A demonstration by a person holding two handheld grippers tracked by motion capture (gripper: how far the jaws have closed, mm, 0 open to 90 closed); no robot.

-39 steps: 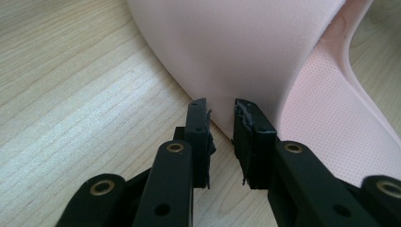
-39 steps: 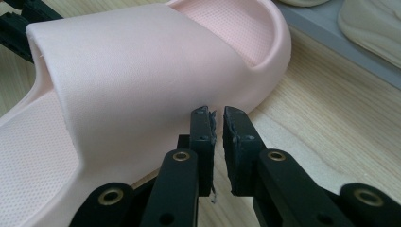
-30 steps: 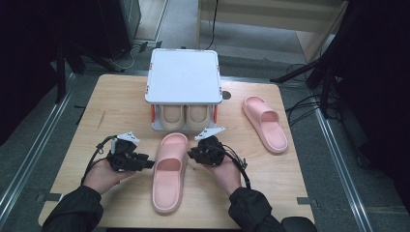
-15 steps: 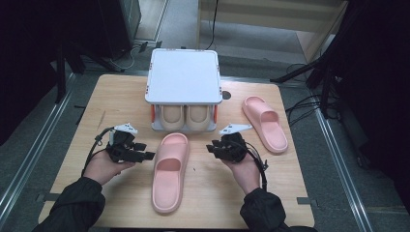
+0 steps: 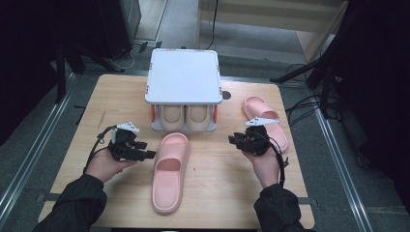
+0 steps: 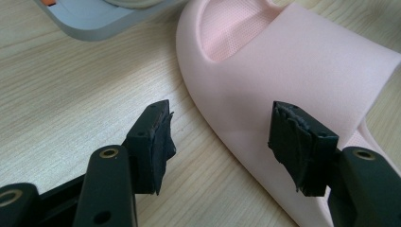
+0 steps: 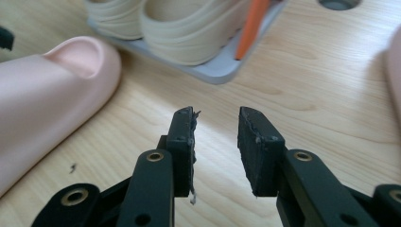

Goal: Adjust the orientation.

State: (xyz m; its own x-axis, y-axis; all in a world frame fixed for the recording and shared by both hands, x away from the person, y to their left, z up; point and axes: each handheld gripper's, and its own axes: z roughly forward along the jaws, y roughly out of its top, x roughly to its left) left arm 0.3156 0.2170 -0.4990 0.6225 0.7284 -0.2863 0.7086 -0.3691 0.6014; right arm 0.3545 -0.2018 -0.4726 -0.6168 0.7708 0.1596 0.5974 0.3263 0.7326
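Note:
A pink slipper [image 5: 170, 169] lies lengthwise in the middle of the wooden table [image 5: 217, 193], toe toward the rack. My left gripper [image 5: 145, 150] sits at its left side. In the left gripper view the left gripper [image 6: 221, 118] is open and has just been opening. One jaw hangs over the slipper's [image 6: 293, 61] edge, the other over bare wood, and neither pad presses on it. My right gripper [image 5: 234, 140] hovers over the table between this slipper and a second pink slipper [image 5: 263, 121] at the right. The right gripper [image 7: 215, 118] has just been opening too, with nothing between its jaws.
A shoe rack with a white top [image 5: 183, 77] stands at the back middle, holding a pair of beige slippers [image 5: 186, 117] on its lower shelf. Its grey base [image 7: 217, 71] and an orange post [image 7: 250, 23] show close ahead in the right gripper view. The table's front edge lies near my forearms.
My right gripper has left the middle slipper's right side and moved right, toward the second slipper. My left gripper has stayed in place and spread its jaws. The middle slipper has not moved.

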